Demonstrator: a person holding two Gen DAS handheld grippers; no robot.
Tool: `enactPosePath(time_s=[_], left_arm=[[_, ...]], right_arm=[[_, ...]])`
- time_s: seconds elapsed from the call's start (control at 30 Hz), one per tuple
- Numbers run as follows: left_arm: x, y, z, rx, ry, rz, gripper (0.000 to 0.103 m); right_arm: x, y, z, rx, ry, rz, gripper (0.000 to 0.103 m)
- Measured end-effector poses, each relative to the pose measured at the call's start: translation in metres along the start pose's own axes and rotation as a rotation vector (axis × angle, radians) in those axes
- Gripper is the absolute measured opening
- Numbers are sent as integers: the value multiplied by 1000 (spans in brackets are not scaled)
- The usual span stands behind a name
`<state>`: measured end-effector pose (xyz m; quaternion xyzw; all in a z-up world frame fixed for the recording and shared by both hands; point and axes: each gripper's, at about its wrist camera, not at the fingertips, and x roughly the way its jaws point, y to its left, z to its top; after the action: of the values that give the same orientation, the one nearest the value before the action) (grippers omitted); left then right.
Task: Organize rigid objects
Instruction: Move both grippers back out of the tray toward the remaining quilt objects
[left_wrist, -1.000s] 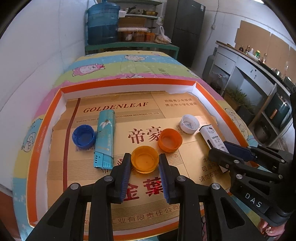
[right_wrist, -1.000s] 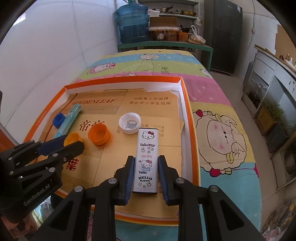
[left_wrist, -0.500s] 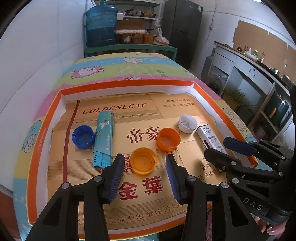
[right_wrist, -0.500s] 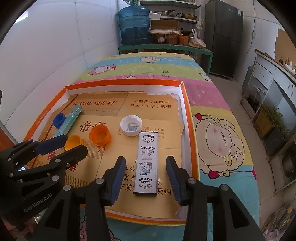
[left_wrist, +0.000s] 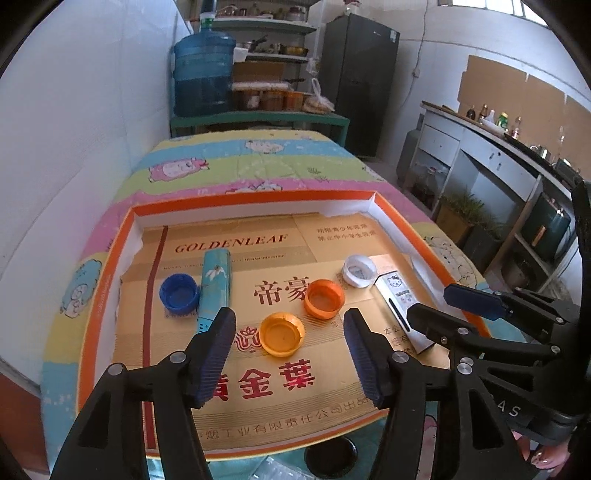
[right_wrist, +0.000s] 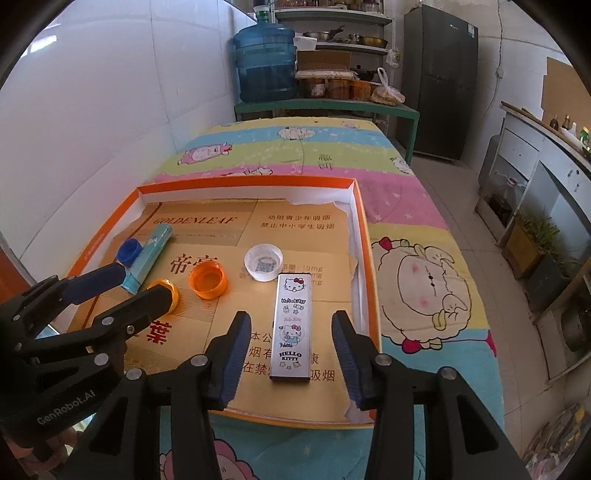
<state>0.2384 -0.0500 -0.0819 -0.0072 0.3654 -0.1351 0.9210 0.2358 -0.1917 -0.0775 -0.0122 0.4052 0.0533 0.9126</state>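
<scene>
Left gripper (left_wrist: 290, 345): jaws opening, yellow cap (left_wrist: 282, 333) lying free between them in the tray (left_wrist: 110, 266). Right gripper (right_wrist: 291, 354): jaws apart, straddling the tin (right_wrist: 291, 325) without touching.

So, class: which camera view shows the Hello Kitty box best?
The right wrist view: the Hello Kitty box lies full-length and face-up, lettering readable, between the open right tongs. The left wrist view shows it foreshortened, its near end hidden behind those tongs.
</scene>
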Motion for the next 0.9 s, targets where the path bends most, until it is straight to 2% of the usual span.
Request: enactPosePath(time_s=[0.9], left_arm=[[-88,13,-12,-92,-131,29,63]], right_arm=[[-62,13,-6,-8,-76,20,45]])
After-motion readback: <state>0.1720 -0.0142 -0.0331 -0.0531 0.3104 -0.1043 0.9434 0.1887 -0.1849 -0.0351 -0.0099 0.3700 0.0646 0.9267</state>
